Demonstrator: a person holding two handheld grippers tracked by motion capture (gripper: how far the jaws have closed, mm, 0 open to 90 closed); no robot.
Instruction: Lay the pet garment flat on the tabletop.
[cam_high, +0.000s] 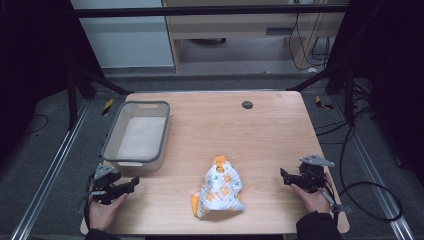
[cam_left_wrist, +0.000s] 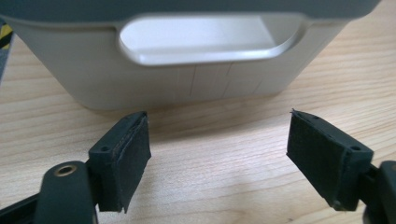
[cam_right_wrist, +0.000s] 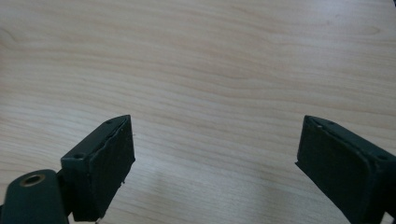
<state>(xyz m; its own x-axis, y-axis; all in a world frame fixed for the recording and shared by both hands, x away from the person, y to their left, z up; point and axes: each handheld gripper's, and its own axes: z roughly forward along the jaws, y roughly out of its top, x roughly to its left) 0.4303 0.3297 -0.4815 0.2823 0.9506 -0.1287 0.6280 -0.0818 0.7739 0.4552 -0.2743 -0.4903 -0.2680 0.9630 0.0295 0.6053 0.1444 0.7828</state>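
Left hand (cam_high: 102, 212) comes in around 7 o'clock, holding the left gripper (cam_high: 131, 183), which points toward 2 o'clock with jaws spread wide and nothing between them. Right hand (cam_high: 312, 200) sits at about 4 o'clock, and its right gripper (cam_high: 284, 176) aims toward 9 o'clock, also wide open and empty.

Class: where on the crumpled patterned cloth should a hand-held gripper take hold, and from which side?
Probably the raised orange-tipped peak at the far end of the cloth, approached from above: the bunched folds stand up there, giving the jaws something to close on.
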